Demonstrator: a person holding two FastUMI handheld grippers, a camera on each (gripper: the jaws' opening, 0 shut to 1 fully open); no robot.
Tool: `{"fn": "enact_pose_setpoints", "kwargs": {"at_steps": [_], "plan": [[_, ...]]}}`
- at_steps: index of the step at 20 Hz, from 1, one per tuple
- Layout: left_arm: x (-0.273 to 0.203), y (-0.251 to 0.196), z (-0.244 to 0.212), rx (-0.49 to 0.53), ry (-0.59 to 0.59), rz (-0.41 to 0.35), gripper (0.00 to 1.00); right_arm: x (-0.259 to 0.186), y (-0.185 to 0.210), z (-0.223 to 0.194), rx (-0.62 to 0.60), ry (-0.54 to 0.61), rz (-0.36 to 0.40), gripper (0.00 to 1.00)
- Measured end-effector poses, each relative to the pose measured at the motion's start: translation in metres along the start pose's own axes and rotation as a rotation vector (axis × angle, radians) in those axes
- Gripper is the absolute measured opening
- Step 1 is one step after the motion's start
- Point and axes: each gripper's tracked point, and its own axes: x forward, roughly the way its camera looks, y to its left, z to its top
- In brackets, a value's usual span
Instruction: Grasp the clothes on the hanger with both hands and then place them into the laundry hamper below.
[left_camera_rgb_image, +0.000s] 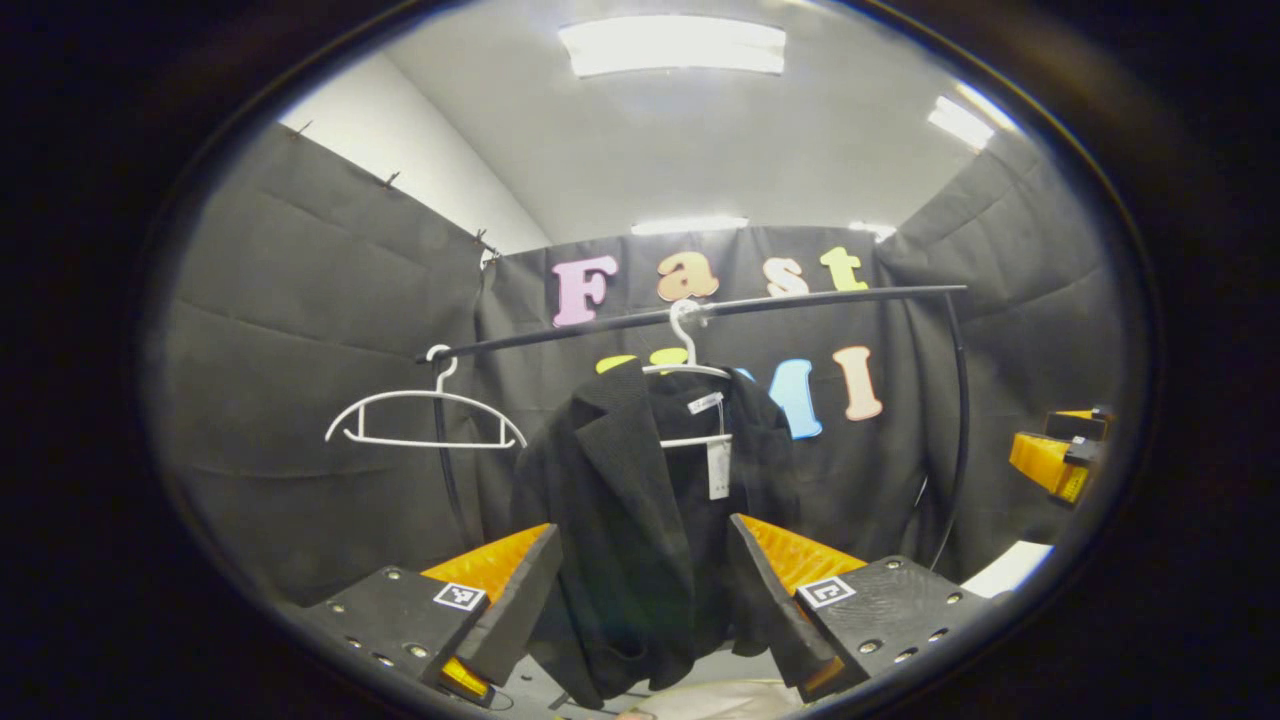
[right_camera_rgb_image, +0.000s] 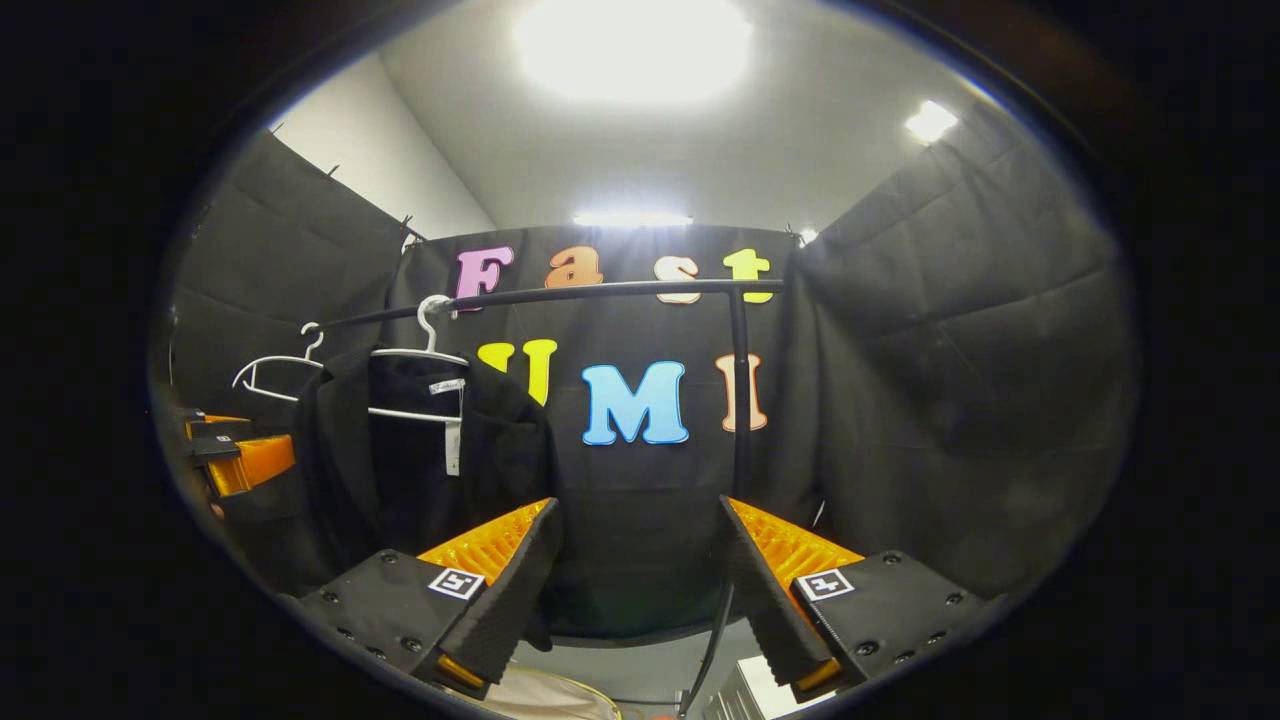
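Observation:
A black jacket (left_camera_rgb_image: 625, 500) with a white tag hangs on a white hanger (left_camera_rgb_image: 690, 370) from the dark rail (left_camera_rgb_image: 800, 298). My left gripper (left_camera_rgb_image: 645, 585) stands open right in front of it, its fingers to either side of the jacket's lower part without touching. In the right gripper view the jacket (right_camera_rgb_image: 400, 450) hangs at the left, and my right gripper (right_camera_rgb_image: 640, 570) is open and points at the booth wall to the jacket's right. The other gripper (right_camera_rgb_image: 235, 455) is at the far left edge there. A pale rim of the hamper (right_camera_rgb_image: 545, 695) peeks in below.
An empty white hanger (left_camera_rgb_image: 425, 415) hangs at the rail's left end. The rack's upright post (right_camera_rgb_image: 740, 400) stands between my right fingers, farther off. The right gripper (left_camera_rgb_image: 1060, 455) appears at the right edge of the left gripper view. Black cloth walls close in all around.

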Motion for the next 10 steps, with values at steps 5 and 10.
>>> {"fn": "enact_pose_setpoints", "kwargs": {"at_steps": [5, 10], "plan": [[0.004, -0.0005, -0.003, 0.001, 0.0, -0.007, 0.98, 0.003, 0.0007, -0.0037, 0.001, 0.007, -0.006, 0.97], [0.0089, 0.0004, -0.0056, 0.006, 0.0, -0.014, 0.98, 0.0089, 0.0058, -0.0053, 0.006, 0.009, -0.005, 0.98]]}}
